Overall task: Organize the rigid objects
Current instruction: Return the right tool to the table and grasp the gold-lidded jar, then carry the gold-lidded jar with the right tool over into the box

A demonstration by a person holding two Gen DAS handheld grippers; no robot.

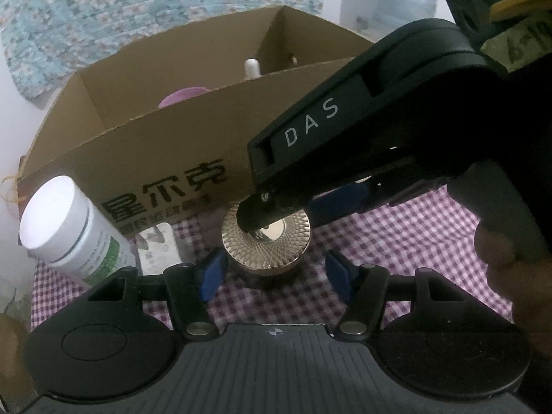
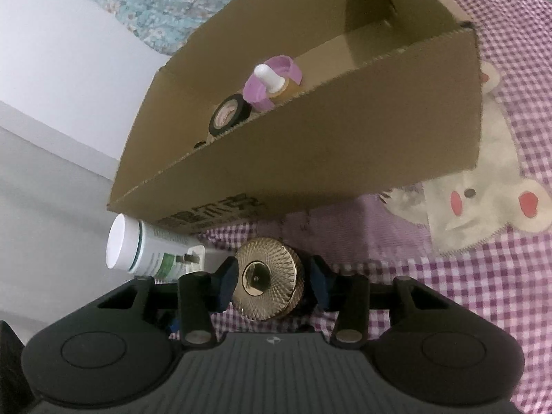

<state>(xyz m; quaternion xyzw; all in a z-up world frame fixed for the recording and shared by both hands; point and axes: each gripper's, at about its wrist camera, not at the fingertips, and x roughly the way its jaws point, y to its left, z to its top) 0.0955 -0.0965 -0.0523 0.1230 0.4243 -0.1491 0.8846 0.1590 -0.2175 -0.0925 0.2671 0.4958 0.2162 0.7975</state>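
Observation:
A round jar with a gold patterned lid [image 1: 267, 238] stands on the purple checked cloth in front of a cardboard box [image 1: 165, 151]. My left gripper [image 1: 272, 274] is open, its blue pads on either side of the jar and apart from it. My right gripper [image 2: 272, 281] reaches in from the right and brackets the same jar [image 2: 265, 281]; its pads look close to the lid but I cannot tell if they press it. In the left wrist view the right gripper's body [image 1: 362, 131] covers the jar's far side.
A white bottle with a green label [image 1: 65, 227] lies left of the jar, also in the right wrist view [image 2: 138, 252]. The box [image 2: 310, 158] holds a black tape roll [image 2: 229, 115], a purple lid [image 2: 272, 84] and a small bottle. A rabbit-print patch [image 2: 483, 207] lies to the right.

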